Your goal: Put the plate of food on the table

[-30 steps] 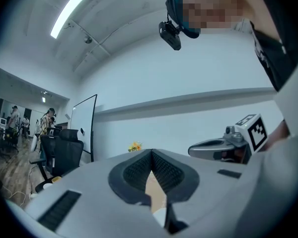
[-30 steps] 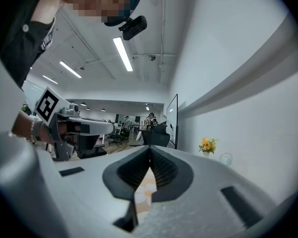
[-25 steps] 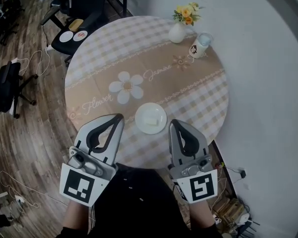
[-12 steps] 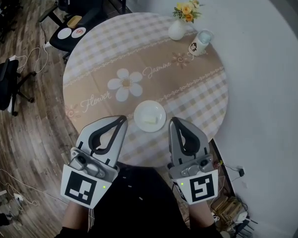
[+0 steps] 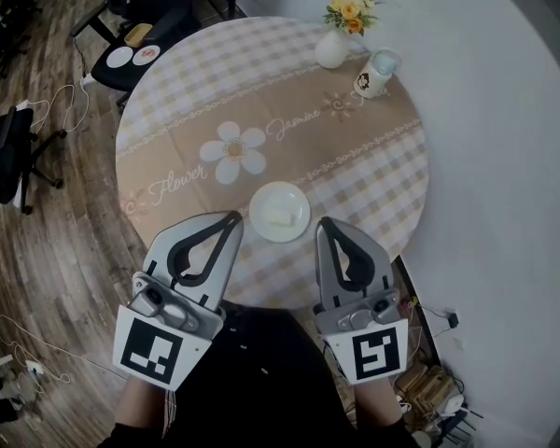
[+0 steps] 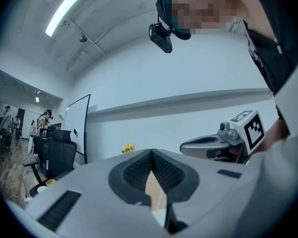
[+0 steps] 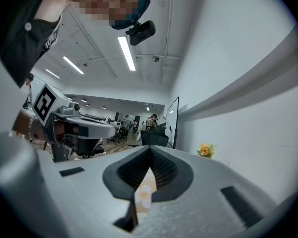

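The plate (image 5: 280, 212) is seen between the left gripper (image 5: 231, 218) and right gripper (image 5: 323, 224) (just ahead of their tips). Both are clenched, empty.

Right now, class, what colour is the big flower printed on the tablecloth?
White petals, yellow centre: the big flower on the beige checked tablecloth, clearest in the head view.

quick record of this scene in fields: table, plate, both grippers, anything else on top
table: round, checked cloth with a flower print
plate: white, on the table near its front edge, between the two grippers, held by neither
food: pale piece on the plate
left gripper: shut, empty, left of the plate
right gripper: shut, empty, right of the plate
far edge: vase of flowers, cup beside it
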`<action>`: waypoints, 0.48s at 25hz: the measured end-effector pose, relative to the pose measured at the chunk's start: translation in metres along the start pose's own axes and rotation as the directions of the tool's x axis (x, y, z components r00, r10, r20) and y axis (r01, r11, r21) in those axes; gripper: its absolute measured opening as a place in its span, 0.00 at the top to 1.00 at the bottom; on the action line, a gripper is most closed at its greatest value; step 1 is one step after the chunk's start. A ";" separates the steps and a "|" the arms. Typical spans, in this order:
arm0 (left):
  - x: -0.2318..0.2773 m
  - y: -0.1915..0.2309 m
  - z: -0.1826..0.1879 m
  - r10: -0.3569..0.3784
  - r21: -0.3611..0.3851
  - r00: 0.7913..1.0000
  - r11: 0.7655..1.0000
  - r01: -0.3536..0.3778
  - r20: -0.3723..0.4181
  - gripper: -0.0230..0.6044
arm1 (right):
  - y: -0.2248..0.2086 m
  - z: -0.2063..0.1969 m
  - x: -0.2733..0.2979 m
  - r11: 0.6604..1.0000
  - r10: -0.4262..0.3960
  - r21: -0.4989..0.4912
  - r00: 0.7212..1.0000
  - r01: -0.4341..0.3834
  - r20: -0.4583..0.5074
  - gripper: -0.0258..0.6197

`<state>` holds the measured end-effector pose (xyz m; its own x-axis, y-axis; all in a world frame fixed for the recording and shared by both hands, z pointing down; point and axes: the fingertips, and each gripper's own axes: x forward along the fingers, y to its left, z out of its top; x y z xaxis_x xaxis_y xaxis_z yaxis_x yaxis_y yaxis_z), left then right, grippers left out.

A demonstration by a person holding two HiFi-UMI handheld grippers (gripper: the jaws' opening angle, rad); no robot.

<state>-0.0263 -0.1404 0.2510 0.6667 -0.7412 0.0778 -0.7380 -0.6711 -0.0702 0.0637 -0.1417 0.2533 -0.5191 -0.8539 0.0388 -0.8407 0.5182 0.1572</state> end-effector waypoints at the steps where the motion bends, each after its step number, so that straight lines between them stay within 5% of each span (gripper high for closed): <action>1: 0.001 -0.001 0.001 -0.002 0.002 1.000 1.000 0.002 0.001 0.96 | 0.000 0.000 0.000 1.000 0.000 -0.002 1.000 0.000 -0.001 0.96; 12: -0.001 -0.004 -0.001 -0.004 0.001 1.000 1.000 0.004 -0.004 0.96 | 0.002 0.000 -0.002 1.000 0.003 -0.011 1.000 -0.003 0.000 0.96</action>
<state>-0.0243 -0.1373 0.2525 0.6691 -0.7386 0.0823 -0.7352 -0.6741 -0.0712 0.0631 -0.1396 0.2534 -0.5216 -0.8523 0.0390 -0.8374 0.5202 0.1678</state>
